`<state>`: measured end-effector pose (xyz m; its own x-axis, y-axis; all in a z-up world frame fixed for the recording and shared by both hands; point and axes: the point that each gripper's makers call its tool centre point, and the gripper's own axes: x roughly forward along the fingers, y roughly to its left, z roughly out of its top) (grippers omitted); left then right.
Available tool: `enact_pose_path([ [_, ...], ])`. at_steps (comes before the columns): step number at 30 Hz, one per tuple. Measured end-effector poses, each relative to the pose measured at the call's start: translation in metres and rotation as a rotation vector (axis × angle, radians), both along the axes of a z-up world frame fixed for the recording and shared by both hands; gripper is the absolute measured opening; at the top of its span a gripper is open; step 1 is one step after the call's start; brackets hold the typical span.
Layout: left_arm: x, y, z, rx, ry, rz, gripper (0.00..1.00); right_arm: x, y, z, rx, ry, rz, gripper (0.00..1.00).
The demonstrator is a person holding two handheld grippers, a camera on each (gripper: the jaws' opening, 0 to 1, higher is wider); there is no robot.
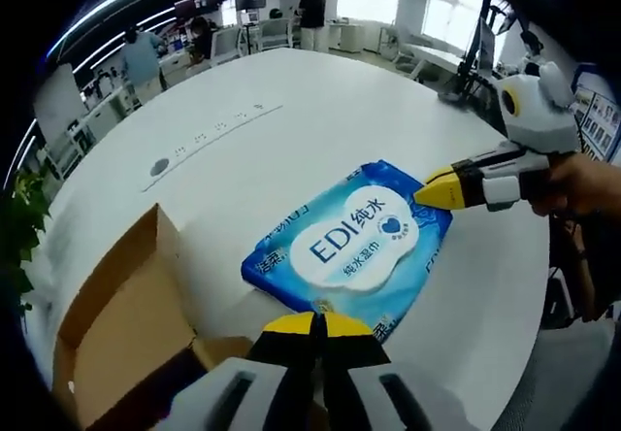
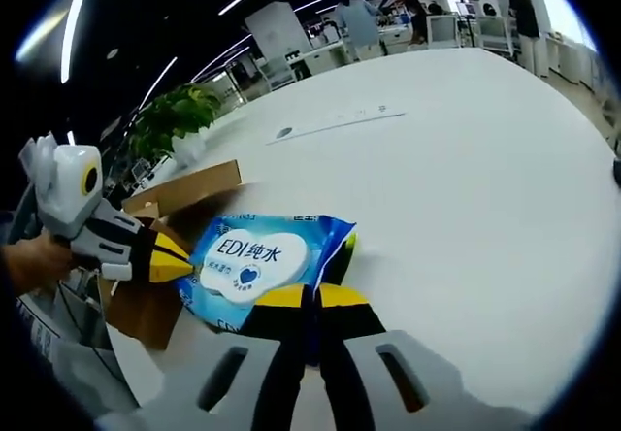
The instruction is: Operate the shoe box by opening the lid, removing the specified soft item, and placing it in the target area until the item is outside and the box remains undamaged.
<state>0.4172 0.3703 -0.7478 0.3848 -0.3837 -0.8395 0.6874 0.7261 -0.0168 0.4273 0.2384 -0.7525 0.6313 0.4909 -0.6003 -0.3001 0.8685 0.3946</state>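
Wipes pack [image 1: 354, 247] on table, between both grippers' closed jaws.

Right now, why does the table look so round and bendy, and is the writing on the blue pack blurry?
Left gripper view: fisheye bends the table edge; pack lettering is sharp. Right gripper view: same bending, lettering readable, plant soft.

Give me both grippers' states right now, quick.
Left gripper: shut on the near edge of the blue-and-white plastic wet-wipes pack.
Right gripper: shut on the pack's opposite edge.
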Motion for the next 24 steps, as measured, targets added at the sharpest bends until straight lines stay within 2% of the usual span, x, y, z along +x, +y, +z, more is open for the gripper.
enact_pose_path([
  [4,-0.003,0.0,0.001,0.043,-0.035,-0.033,0.02,0.0,-0.003,0.001,-0.013,-0.003,-0.003,0.05],
  [10,-0.003,0.006,0.006,0.038,-0.051,-0.028,0.12,-0.006,-0.011,0.004,-0.044,-0.01,0.003,0.08],
  [12,-0.004,0.005,0.01,0.002,-0.056,-0.033,0.13,-0.008,-0.014,0.006,-0.057,-0.014,0.004,0.09],
  [14,-0.006,0.007,0.015,-0.009,-0.057,-0.014,0.15,-0.01,-0.017,0.008,-0.068,-0.016,0.007,0.11],
  [17,-0.008,0.006,0.024,-0.061,-0.064,0.016,0.19,-0.015,-0.018,0.011,-0.087,-0.024,0.023,0.11],
  [24,-0.018,0.011,0.043,-0.123,-0.068,0.043,0.21,-0.026,-0.017,0.028,-0.119,-0.053,0.065,0.15],
])
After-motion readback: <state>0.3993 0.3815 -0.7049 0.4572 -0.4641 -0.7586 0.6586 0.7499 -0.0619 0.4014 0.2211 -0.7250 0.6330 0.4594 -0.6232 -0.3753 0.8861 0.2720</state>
